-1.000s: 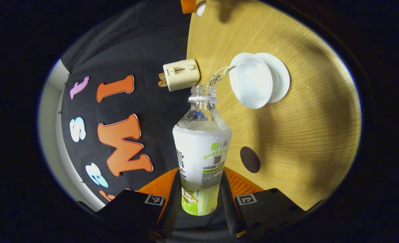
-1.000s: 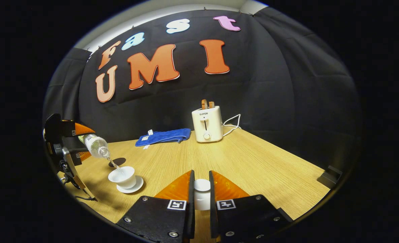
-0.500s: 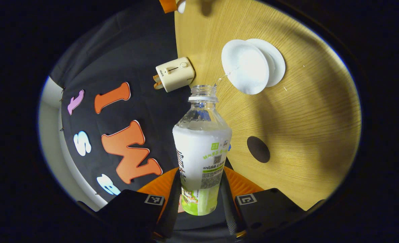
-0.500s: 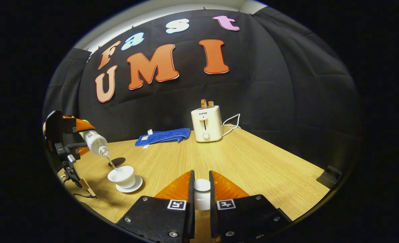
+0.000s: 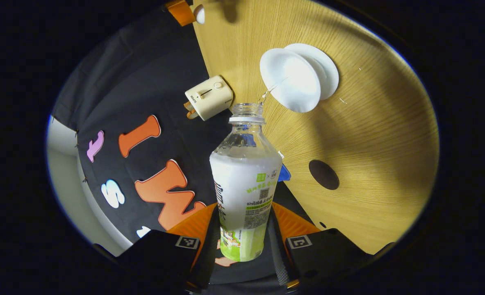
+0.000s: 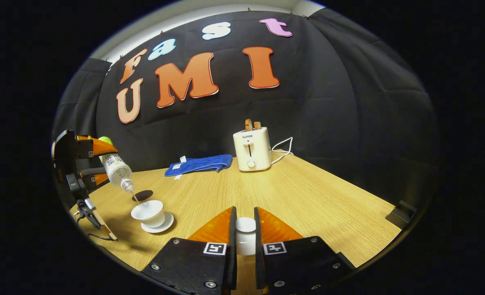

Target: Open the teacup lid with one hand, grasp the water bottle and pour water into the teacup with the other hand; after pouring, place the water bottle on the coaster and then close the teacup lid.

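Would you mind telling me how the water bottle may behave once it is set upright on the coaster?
The water bottle looks tall, narrow and uncapped, so it may tip and spill. Its clear plastic probably flexes under squeezing. The coaster looks small, leaving little margin.

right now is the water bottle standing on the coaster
No, the water bottle is tilted above the teacup, clamped in the left hand-held gripper; the dark coaster lies bare.

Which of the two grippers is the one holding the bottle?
The left gripper, raised over the teacup; it clamps the tilted water bottle. The right gripper grips the small white lid knob instead.
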